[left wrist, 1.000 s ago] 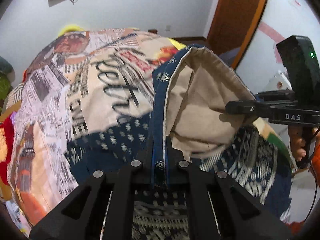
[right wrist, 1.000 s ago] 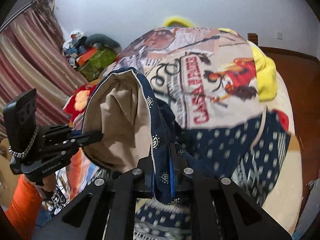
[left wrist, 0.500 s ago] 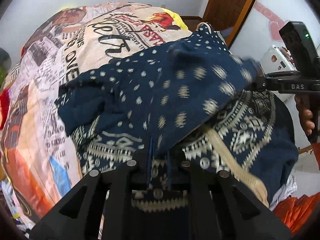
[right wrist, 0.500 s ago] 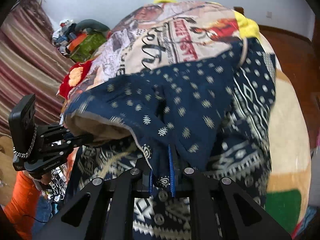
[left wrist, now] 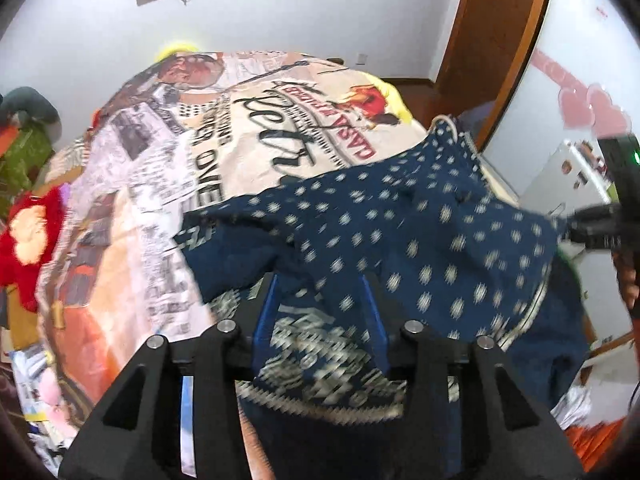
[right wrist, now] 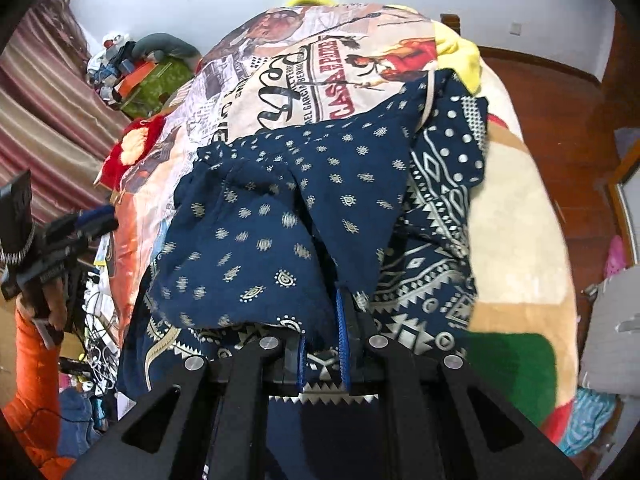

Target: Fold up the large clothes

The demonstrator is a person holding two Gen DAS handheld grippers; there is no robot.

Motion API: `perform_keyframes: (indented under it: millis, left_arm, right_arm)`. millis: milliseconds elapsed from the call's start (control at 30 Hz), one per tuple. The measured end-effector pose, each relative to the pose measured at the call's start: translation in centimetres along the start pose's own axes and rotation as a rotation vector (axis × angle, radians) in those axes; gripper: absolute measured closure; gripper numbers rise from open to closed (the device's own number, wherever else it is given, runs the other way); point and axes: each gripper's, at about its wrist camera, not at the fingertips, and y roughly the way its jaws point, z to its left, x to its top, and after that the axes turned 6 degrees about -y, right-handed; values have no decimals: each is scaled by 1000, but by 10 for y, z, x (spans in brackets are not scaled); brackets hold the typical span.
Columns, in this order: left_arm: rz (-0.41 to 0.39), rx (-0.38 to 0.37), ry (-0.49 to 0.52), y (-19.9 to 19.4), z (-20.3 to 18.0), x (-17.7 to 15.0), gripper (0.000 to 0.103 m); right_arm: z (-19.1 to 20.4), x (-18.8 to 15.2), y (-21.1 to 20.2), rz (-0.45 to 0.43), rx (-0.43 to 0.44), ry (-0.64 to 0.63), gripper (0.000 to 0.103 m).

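Observation:
A large navy garment (left wrist: 400,232) with white dots and a geometric border lies folded over on the printed bedspread (left wrist: 248,120); it also shows in the right wrist view (right wrist: 280,216). My left gripper (left wrist: 320,312) is open, its blue-lined fingers apart, with the cloth's fold draped loosely over their tips. My right gripper (right wrist: 322,344) is open a little, its blue pads apart, with the fold's edge lying over the tips. Each gripper shows at the side of the other's view: the right one (left wrist: 592,228) and the left one (right wrist: 60,236).
The bed fills both views. A red plush toy (left wrist: 28,232) and a green pile (right wrist: 156,84) lie at the left. A wooden door (left wrist: 496,40) and wood floor (right wrist: 560,112) are on the right. Cables and clutter (right wrist: 88,320) lie beside the bed.
The lifted flap of the garment came down forward over its lower half. Both grippers went from shut on the hem to open, and the cloth now rests loose on them.

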Motion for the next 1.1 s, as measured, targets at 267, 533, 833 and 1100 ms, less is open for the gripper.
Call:
perform_keyframes:
  millis: [267,533,833,1100]
  left_arm:
    - [104,-122,20,59,-52,13,58]
    - [235,-101,77,96,-63,-28,58]
    - [160,-47,41,65,-33,-25,48]
    - [201,-37,18,93,-29,-49,37]
  right_arm:
    - [10,-9,-21,23,-69,-94,94]
    - [10,10,-48,-76,-72,-69,94]
    - [18,29,50,107,-50,-73,94]
    - [18,14,81,153,-143,-162,94]
